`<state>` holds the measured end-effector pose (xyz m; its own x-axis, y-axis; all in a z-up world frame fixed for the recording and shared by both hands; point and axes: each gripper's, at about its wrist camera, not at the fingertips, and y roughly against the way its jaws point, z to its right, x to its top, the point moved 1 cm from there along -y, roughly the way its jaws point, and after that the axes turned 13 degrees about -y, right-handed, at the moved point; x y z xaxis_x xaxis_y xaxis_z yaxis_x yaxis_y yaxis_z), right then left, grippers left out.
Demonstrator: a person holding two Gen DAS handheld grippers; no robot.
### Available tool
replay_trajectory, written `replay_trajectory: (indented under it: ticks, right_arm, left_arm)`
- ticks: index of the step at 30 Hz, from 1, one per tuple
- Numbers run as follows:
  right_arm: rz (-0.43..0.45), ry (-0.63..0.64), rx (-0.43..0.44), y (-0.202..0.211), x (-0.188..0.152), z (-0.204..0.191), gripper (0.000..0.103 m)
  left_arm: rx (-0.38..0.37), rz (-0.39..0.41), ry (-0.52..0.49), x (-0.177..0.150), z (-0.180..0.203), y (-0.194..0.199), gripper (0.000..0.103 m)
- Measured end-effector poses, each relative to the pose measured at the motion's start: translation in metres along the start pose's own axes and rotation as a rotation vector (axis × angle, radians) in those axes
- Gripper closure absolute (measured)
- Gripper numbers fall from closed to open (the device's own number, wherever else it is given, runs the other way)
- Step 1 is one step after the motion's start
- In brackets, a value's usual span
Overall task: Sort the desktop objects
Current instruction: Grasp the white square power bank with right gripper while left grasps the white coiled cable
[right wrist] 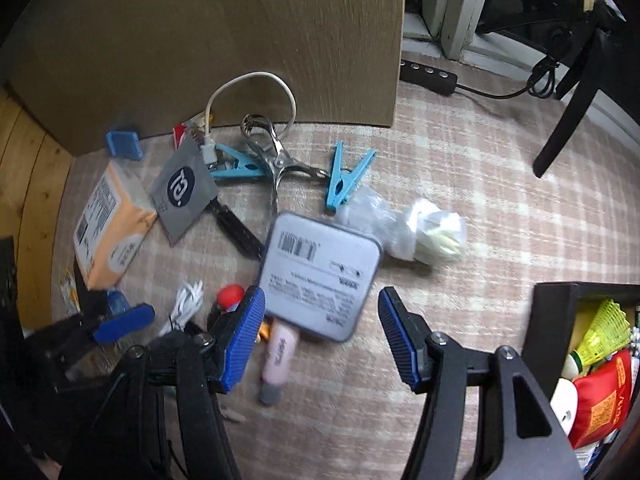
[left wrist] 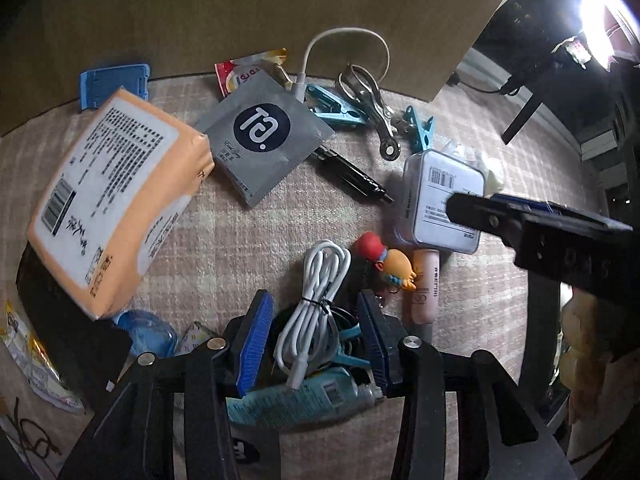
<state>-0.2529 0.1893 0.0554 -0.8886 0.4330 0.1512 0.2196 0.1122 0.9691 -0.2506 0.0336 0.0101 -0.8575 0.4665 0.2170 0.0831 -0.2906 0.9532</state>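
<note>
Clutter was seen spread over a checked cloth (right wrist: pixel 460 208) on the tabletop, in front of a cardboard box (right wrist: pixel 224 40). Left tongs (left wrist: pixel 316 340) were held apart, blue pads either side of a bundled white cable (left wrist: pixel 316 300), with nothing clamped; whether the pads touched the cable could not be told. Right tongs (right wrist: pixel 320 340) were likewise held wide apart, gripping nothing, just above the near edge of a flat grey tin (right wrist: pixel 320 276) with a barcode label. A pink tube (right wrist: pixel 278 364) was seen lying partly under that tin, and a small cartoon figure (left wrist: pixel 394 270) with a red cap lay beside it. Further left, an orange tissue pack (left wrist: pixel 116 200) was propped at a tilt, with a grey sachet (left wrist: pixel 266 136) just beside it and a black pen (left wrist: pixel 352 178) poking out from under the sachet. Near the box, two blue pegs (right wrist: pixel 346 180), a metal clip (right wrist: pixel 272 152) and a looped white cord (right wrist: pixel 252 80) were bunched together. A crumpled clear bag (right wrist: pixel 420 232) lay right of the tin. A black bin (right wrist: pixel 560 320) holding sorted items was glimpsed at the far right.
</note>
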Motion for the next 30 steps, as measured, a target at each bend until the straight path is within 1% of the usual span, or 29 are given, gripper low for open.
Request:
replay_trajectory:
  ticks: [2, 5, 7, 8, 10, 12, 13, 14, 16, 18, 20, 22, 27, 30]
  right_arm:
    - [-0.006, -0.011, -0.005, -0.005, 0.004, -0.004, 0.043]
    - [0.004, -0.013, -0.022, -0.009, 0.009, -0.013, 0.037]
    - [0.010, 0.004, -0.044, -0.012, 0.010, -0.018, 0.034]
    - [0.016, 0.020, -0.067, -0.013, 0.010, -0.022, 0.034]
    - [0.032, 0.044, -0.105, -0.014, 0.008, -0.023, 0.034]
    - [0.012, 0.047, -0.133, -0.019, 0.007, -0.019, 0.034]
    - [-0.001, 0.039, -0.130, -0.021, 0.007, -0.016, 0.034]
    - [-0.013, 0.026, -0.109, -0.022, 0.007, -0.012, 0.034]
    - [-0.015, 0.013, -0.092, -0.022, 0.006, -0.010, 0.034]
    - [-0.013, 0.025, -0.084, -0.023, 0.004, -0.012, 0.034]
    - [-0.017, 0.041, -0.074, -0.025, 0.001, -0.016, 0.033]
    - [-0.006, 0.043, -0.075, -0.024, 0.001, -0.016, 0.032]
    - [-0.016, 0.038, -0.072, -0.023, -0.001, -0.016, 0.031]
    - [-0.010, 0.028, -0.050, -0.021, -0.001, -0.013, 0.032]
  left_arm:
    - [0.001, -0.009, 0.006, 0.001, -0.002, -0.004, 0.069]
    - [0.017, -0.023, -0.003, 0.002, -0.003, -0.011, 0.074]
    - [0.021, -0.032, 0.002, 0.001, -0.004, -0.014, 0.074]
    - [0.020, -0.031, 0.003, 0.001, -0.004, -0.015, 0.072]
    - [0.018, -0.026, 0.005, 0.000, -0.006, -0.016, 0.072]
    - [0.015, -0.026, 0.005, -0.001, -0.009, -0.014, 0.072]
    - [0.019, -0.026, 0.003, -0.001, -0.009, -0.015, 0.072]
    - [0.028, -0.025, -0.001, -0.001, -0.008, -0.015, 0.072]
    - [0.030, -0.025, 0.003, 0.000, -0.009, -0.017, 0.073]
    - [0.015, -0.022, 0.015, -0.002, -0.011, -0.017, 0.078]
    - [0.012, -0.010, 0.034, -0.005, -0.011, -0.017, 0.081]
    - [0.000, 0.003, 0.060, -0.008, -0.014, -0.016, 0.082]
    - [-0.042, 0.031, 0.139, -0.016, -0.025, -0.011, 0.083]
    - [-0.041, 0.045, 0.175, -0.019, -0.034, -0.007, 0.084]
